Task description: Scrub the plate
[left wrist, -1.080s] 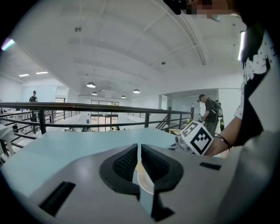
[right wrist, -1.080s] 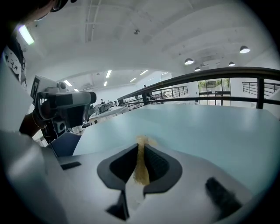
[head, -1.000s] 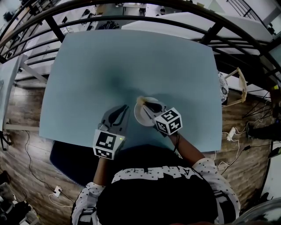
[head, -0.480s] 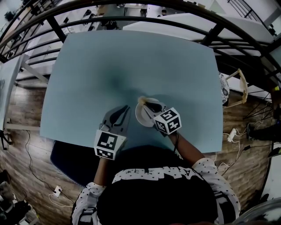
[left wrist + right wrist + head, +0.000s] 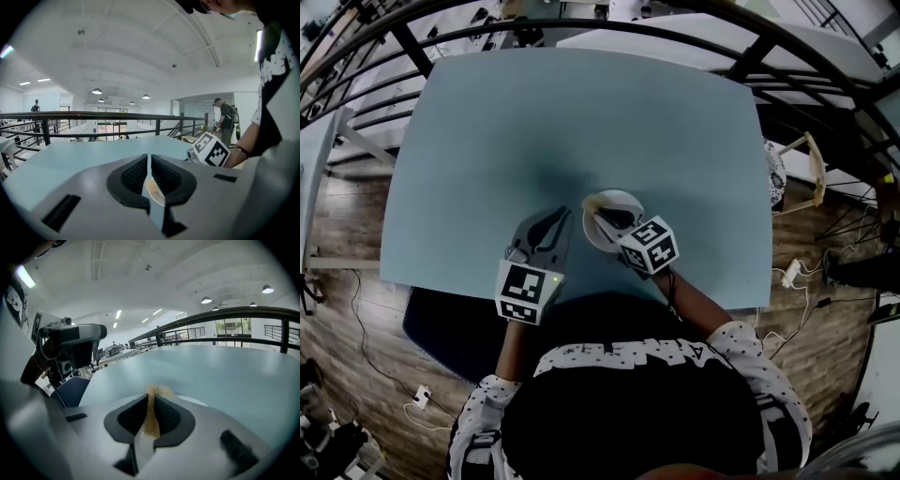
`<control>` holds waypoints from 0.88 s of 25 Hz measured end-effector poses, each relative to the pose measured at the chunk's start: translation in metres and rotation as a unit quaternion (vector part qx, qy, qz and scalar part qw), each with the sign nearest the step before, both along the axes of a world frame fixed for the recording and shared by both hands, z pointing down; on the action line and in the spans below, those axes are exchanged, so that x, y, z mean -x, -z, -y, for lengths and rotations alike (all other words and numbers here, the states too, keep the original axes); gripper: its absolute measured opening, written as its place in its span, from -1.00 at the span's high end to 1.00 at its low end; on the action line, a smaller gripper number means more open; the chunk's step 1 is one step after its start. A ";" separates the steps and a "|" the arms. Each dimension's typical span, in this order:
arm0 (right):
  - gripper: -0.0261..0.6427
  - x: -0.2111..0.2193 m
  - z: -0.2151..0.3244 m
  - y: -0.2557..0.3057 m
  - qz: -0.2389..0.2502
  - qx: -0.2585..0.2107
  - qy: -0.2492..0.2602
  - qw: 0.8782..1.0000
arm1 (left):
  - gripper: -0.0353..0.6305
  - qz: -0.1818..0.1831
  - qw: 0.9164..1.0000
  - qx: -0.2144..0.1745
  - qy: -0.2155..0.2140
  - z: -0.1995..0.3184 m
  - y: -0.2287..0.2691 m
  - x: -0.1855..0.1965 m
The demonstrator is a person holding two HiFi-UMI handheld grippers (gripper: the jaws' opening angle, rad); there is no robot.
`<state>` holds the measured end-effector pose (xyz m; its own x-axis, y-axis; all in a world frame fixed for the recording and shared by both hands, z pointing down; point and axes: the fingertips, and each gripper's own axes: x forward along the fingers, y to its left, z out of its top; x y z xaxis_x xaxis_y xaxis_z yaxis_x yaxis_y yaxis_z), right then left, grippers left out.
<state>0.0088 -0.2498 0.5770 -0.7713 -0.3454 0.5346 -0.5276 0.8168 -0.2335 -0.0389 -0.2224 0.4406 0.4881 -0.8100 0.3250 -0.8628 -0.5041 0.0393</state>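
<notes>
Mezzanine site: black railing round a pale blue-grey tabletop, wood floor below. Dark chair under the near edge, on operator's left. Left gripper view also shows ceiling lamps and a person standing beyond the rail.

Plate: white, round, flat on tabletop. Sits near the front edge, directly ahead of operator, betw. the two tools.

Right tool: over the plate's left half, marker cube twd. operator. Jaws clamped hard on a tan scrub pad. Pad is squeezed thin betw. the ribbed faces, w/ its frayed end sticking out past the tips. In head view that end lies at the plate's upper-left rim. Can't tell whether pad actually touches the plate.

Left tool: low over tabletop, just left of plate, tips pointing away from operator. Tips are close beside the plate rim; contact not clear. Jaws together, hairline slit only, nothing held. A sliver of plate + pad shows below the jaws in left gripper view.
</notes>
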 end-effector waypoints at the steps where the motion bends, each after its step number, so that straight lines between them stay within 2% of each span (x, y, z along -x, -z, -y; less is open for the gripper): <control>1: 0.77 0.000 -0.001 -0.001 -0.001 0.001 0.002 1.000 | 0.85 0.000 1.000 0.000 0.000 0.001 -0.001 0.000; 10: 0.77 0.008 -0.015 -0.001 0.002 0.010 0.020 1.000 | 0.85 -0.002 1.000 0.001 -0.001 0.006 -0.005 0.001; 22: 0.77 0.015 -0.052 0.004 0.002 0.024 0.072 0.997 | 0.85 -0.004 1.000 -0.001 -0.007 0.007 -0.003 -0.008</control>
<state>-0.0060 -0.1979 0.5735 -0.8138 -0.2045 0.5441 -0.4042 0.8717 -0.2769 -0.0309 -0.2295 0.4439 0.5013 -0.8041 0.3196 -0.8557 -0.5156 0.0452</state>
